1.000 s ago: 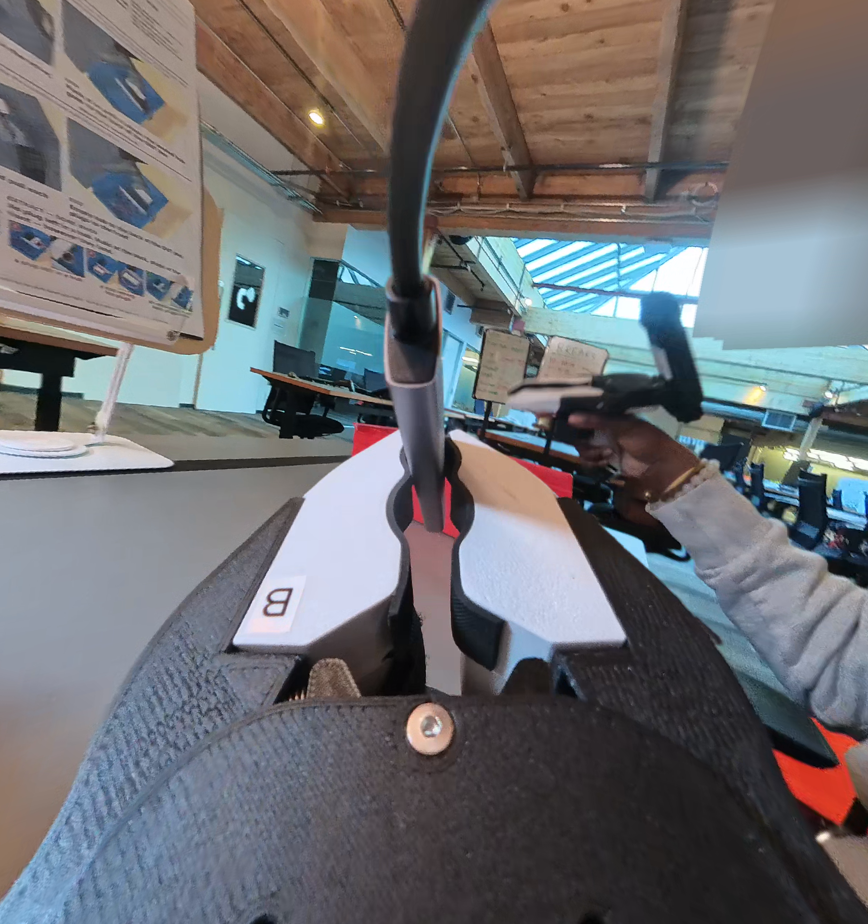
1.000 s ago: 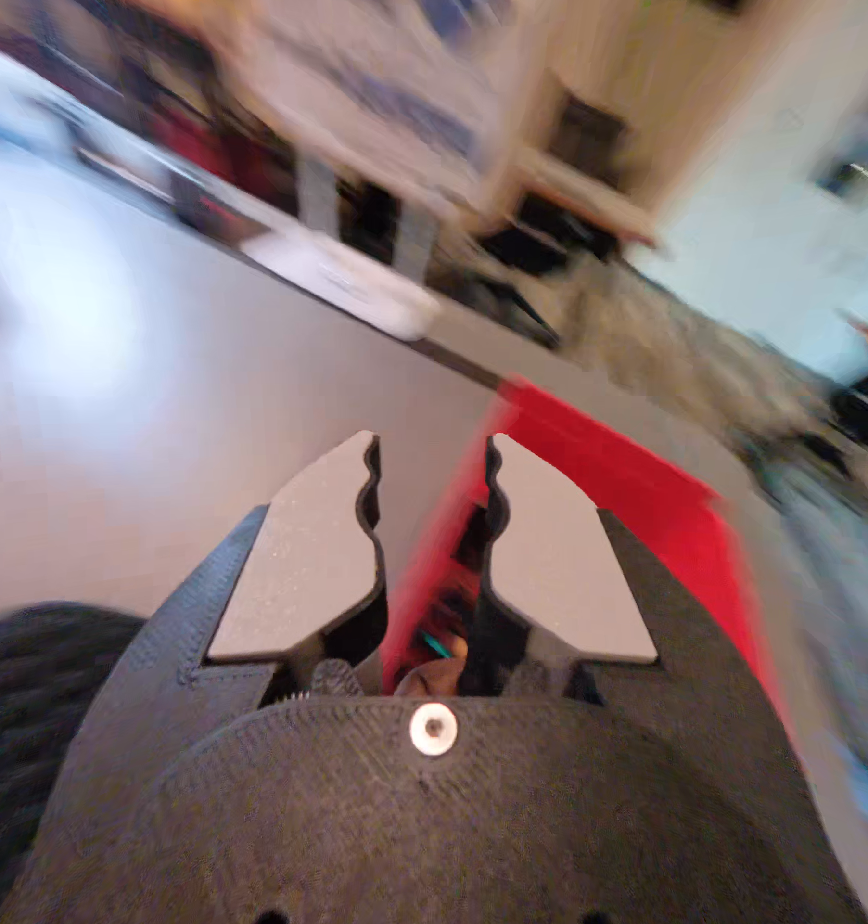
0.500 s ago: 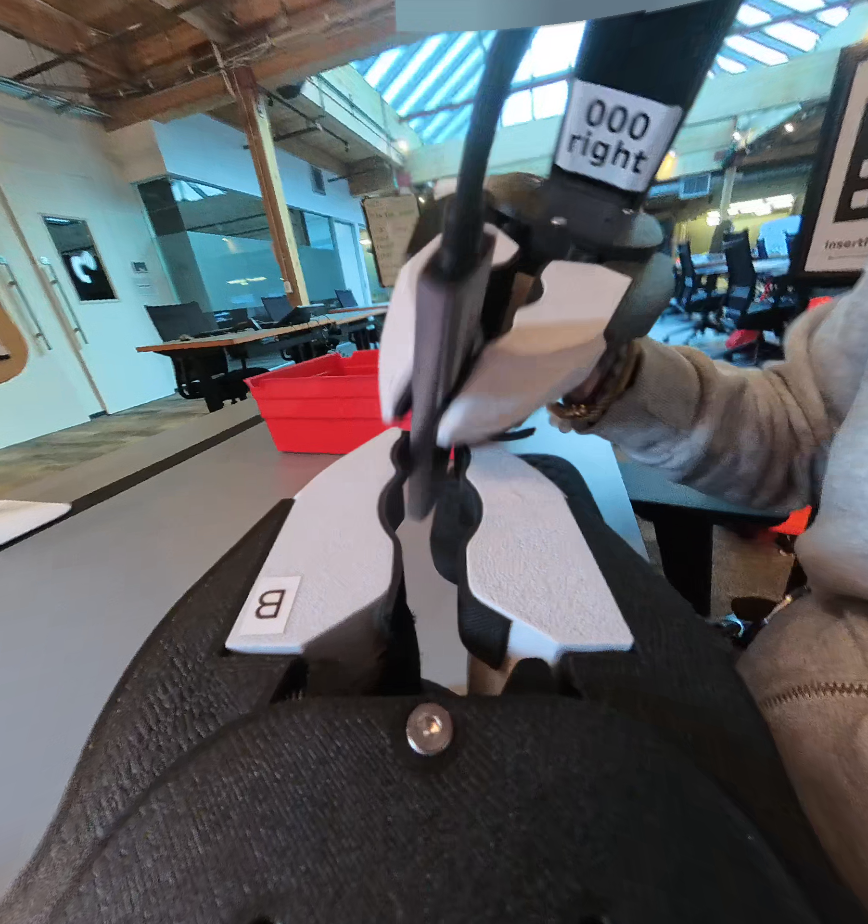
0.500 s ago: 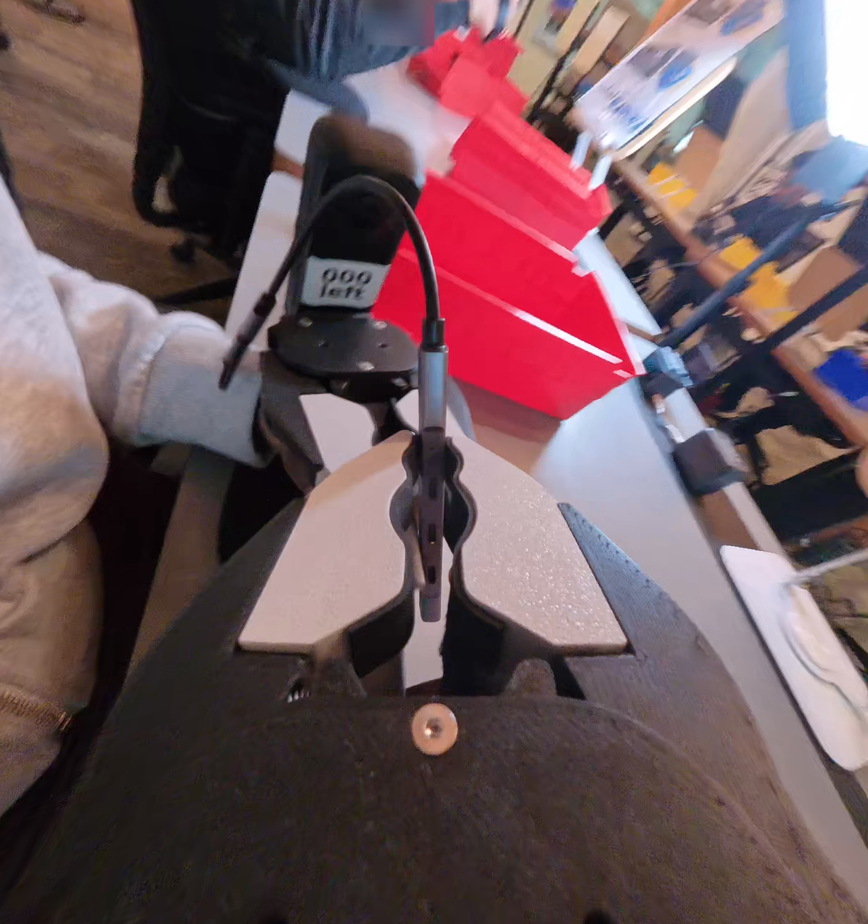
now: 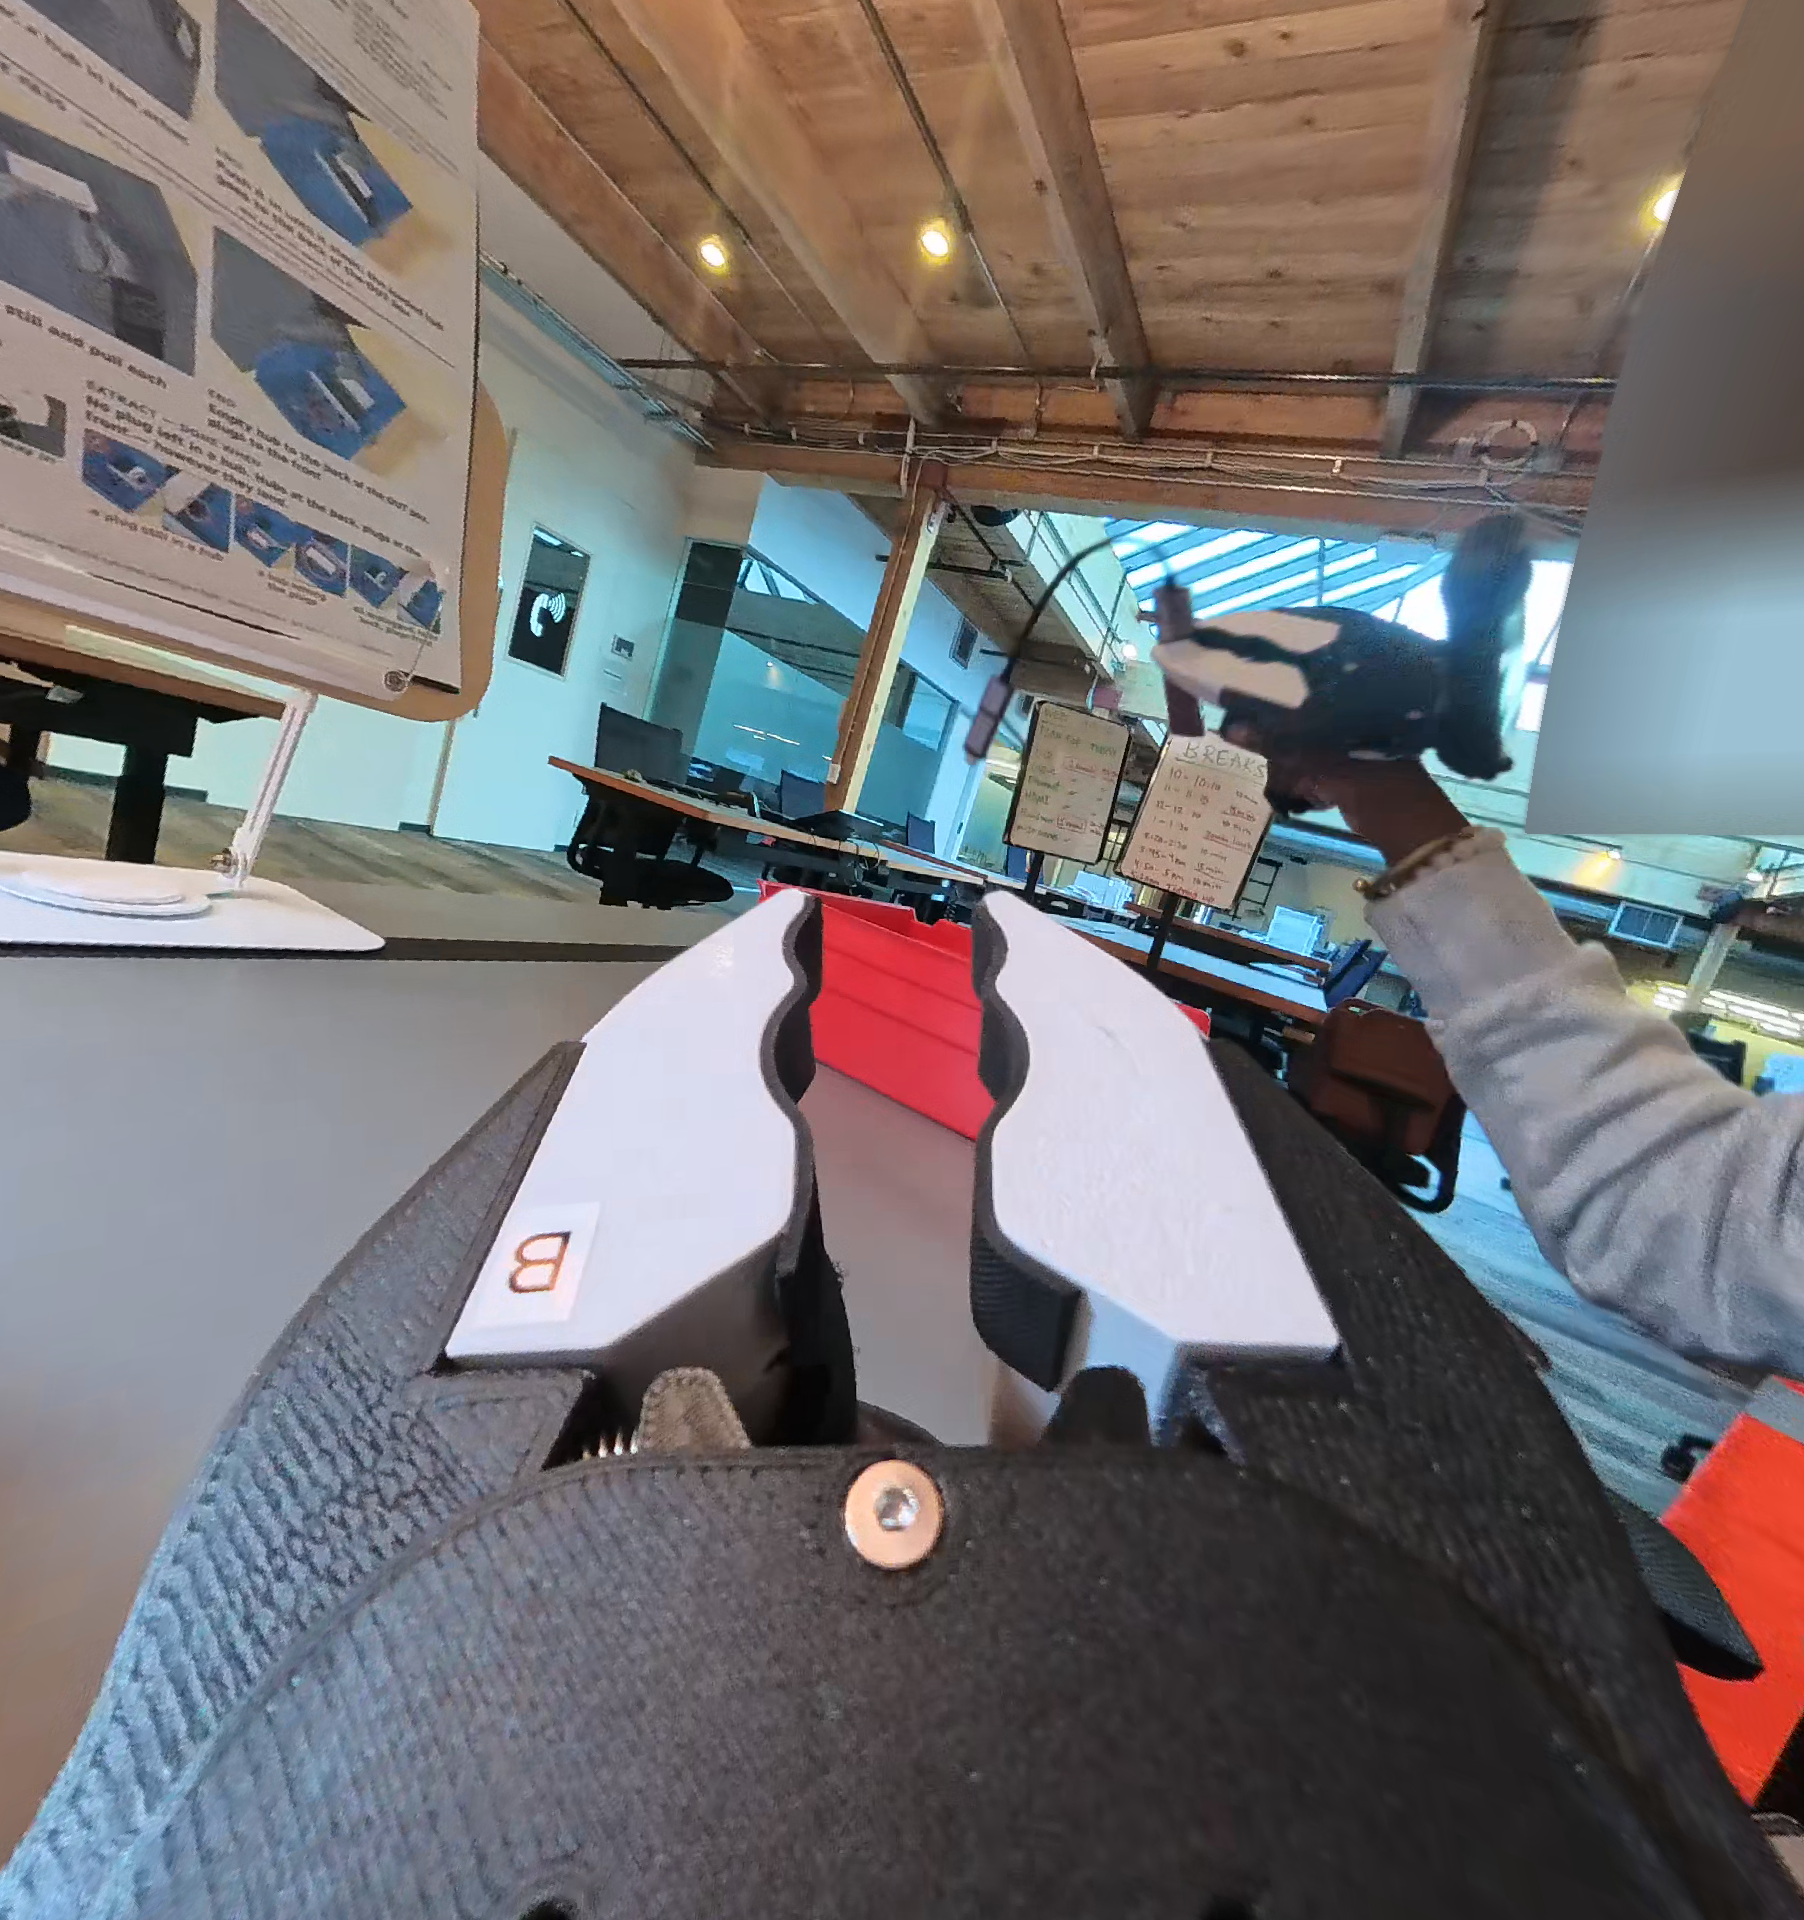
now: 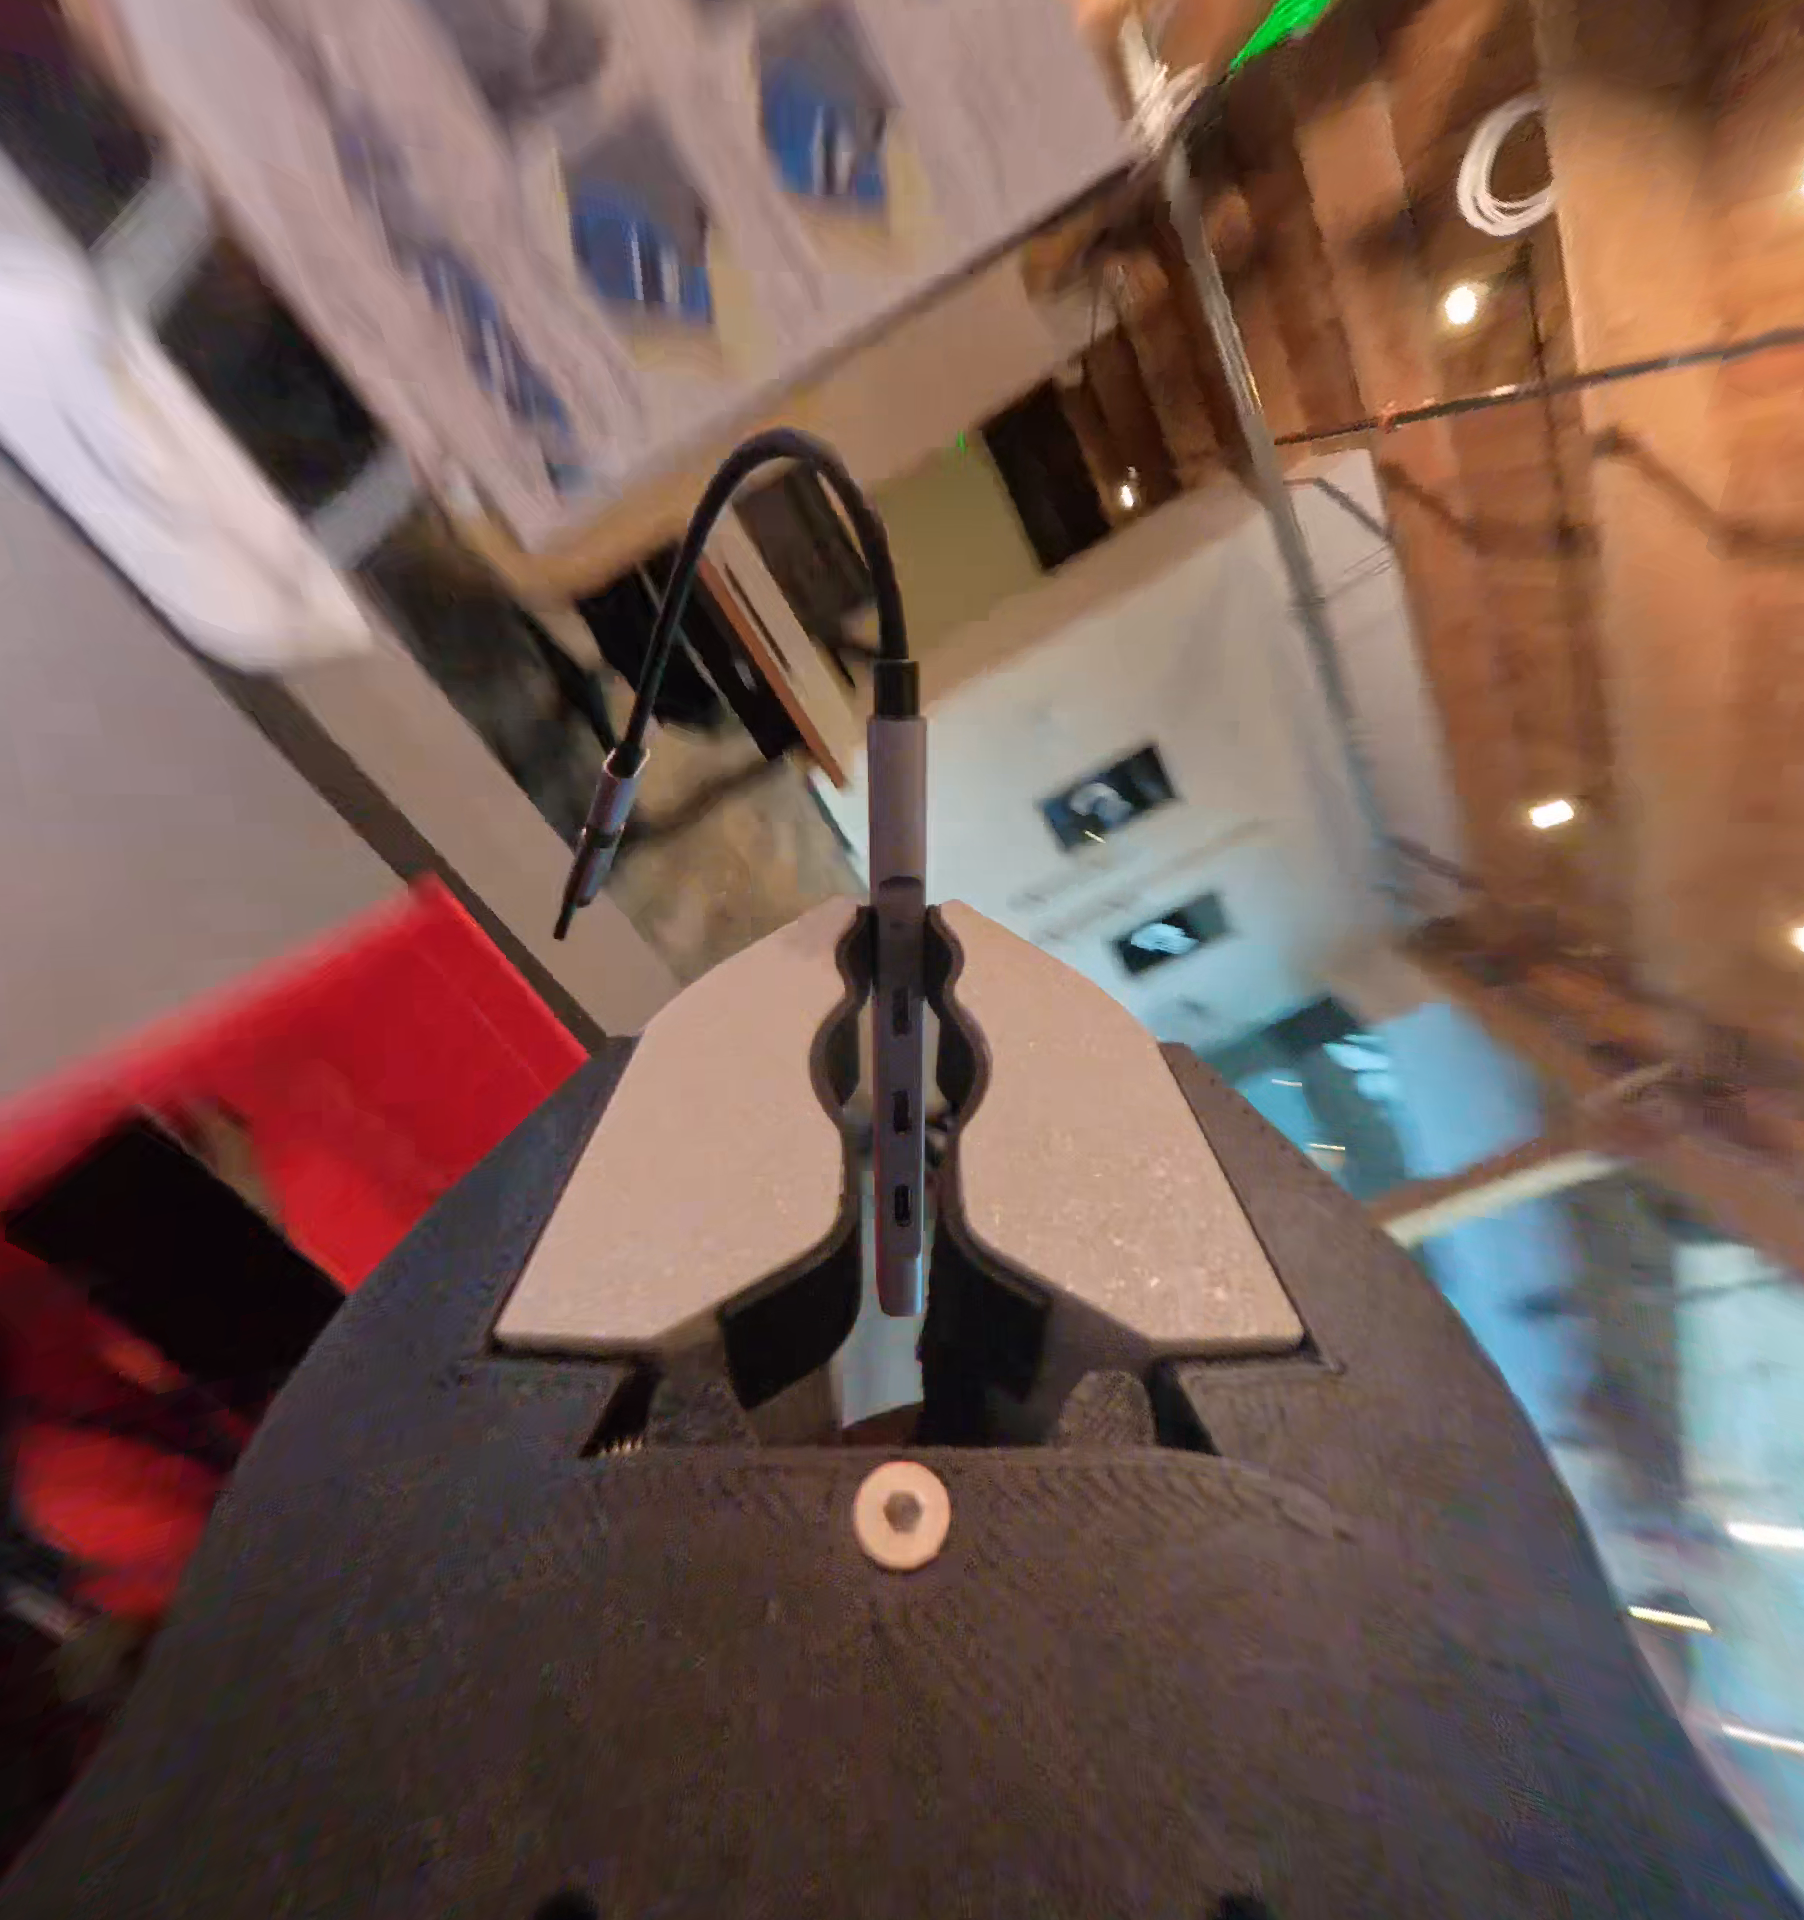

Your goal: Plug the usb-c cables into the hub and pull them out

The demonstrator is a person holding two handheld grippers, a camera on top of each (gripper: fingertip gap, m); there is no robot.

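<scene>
Both two-finger grippers are being shown at this moment: the left gripper [image 5: 893,940], with pale grey fingers in a black textured body, is being held with a moderate gap between its fingers and nothing in it, over the grey tabletop [image 5: 202,1091] at the centre of the left wrist view; the right gripper [image 6: 900,920] is being kept clamped on the slim grey metal usb-c hub [image 6: 898,1101], which is being held edge-on at the centre of the right wrist view, its row of small ports facing the camera. A short black cable [image 6: 773,499] is arching from the hub's top end toward the upper left of the frame, and its grey plug [image 6: 597,831] is hanging free in the air. In the left wrist view the same gripper and hub are being seen at the upper right, raised well clear of the table. No loose usb-c cables are being shown in either view, so their place cannot be told. The step in hand is judged to be bringing the hub into a steady pose for plugging. It would be done well if the hub is being gripped squarely, the ports are being left uncovered, the dangling plug is being kept out of the way, and a red plastic bin [image 5: 898,1029] beyond the left fingers is being avoided.
</scene>
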